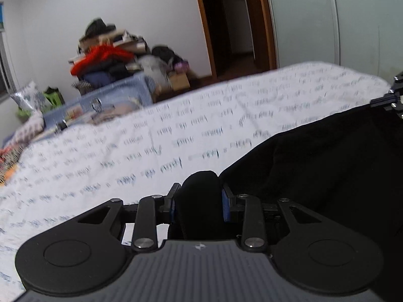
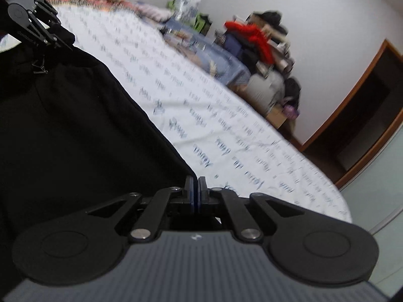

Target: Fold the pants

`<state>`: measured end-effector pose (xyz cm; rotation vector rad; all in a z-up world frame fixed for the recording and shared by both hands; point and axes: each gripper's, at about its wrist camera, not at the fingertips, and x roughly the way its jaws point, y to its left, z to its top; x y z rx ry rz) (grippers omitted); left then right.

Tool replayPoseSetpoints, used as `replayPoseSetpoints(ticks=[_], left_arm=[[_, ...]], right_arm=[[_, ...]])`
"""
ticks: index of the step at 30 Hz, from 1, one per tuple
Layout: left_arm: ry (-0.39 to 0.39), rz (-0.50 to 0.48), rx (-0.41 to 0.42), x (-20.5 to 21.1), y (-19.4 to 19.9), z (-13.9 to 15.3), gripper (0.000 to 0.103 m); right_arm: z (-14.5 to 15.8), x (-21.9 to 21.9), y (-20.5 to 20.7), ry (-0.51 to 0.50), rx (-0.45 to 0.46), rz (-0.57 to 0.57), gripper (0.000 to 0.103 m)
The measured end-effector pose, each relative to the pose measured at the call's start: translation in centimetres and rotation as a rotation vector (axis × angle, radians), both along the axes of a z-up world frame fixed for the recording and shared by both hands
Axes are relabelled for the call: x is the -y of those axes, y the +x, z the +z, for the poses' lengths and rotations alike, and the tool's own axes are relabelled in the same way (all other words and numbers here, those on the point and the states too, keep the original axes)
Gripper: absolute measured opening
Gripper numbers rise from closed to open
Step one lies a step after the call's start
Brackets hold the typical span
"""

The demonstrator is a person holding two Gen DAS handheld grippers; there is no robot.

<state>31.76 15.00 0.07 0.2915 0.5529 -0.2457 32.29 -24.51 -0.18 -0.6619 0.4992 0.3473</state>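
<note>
Black pants [image 1: 327, 163] hang stretched between my two grippers above a bed with a white printed sheet [image 1: 151, 136]. My left gripper [image 1: 199, 196] is shut on a thick bunch of the black cloth. It also shows in the right wrist view [image 2: 54, 39] at the top left, holding the far corner of the pants [image 2: 63, 125]. My right gripper [image 2: 196, 191] is shut on the thin edge of the pants, with its jaws nearly touching. It shows at the right edge of the left wrist view [image 1: 393, 98].
The bed sheet [image 2: 214, 115] spreads below and beyond the pants. A pile of clothes and boxes [image 1: 110, 52] stands by the wall past the bed. A wooden door frame [image 1: 209, 25] and a pale wardrobe [image 1: 327, 20] lie beyond.
</note>
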Motion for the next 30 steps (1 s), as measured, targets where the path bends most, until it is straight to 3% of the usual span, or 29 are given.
replayPoseSetpoints(ticks=[8, 16, 25, 30], left_arm=[[0.037, -0.030, 0.137, 0.3, -8.4, 2.5, 0.031], [0.145, -0.073, 0.214, 0.6, -16.8, 1.9, 0.031], [0.253, -0.141, 0.132, 1.2, -21.9, -2.8, 0.031], [0.240, -0.124, 0.117, 0.5, -23.6, -3.3, 0.031]], right_arm=[[3.3, -0.9, -10.2, -0.010, 0.147, 0.045, 0.003], [2.6, -2.2, -21.1, 0.001, 0.117, 0.106, 0.003], [-0.9, -3.2, -28.9, 0.019, 0.000, 0.136, 0.003], [-2.9, -3.2, -32.0, 0.028, -0.043, 0.145, 0.003]])
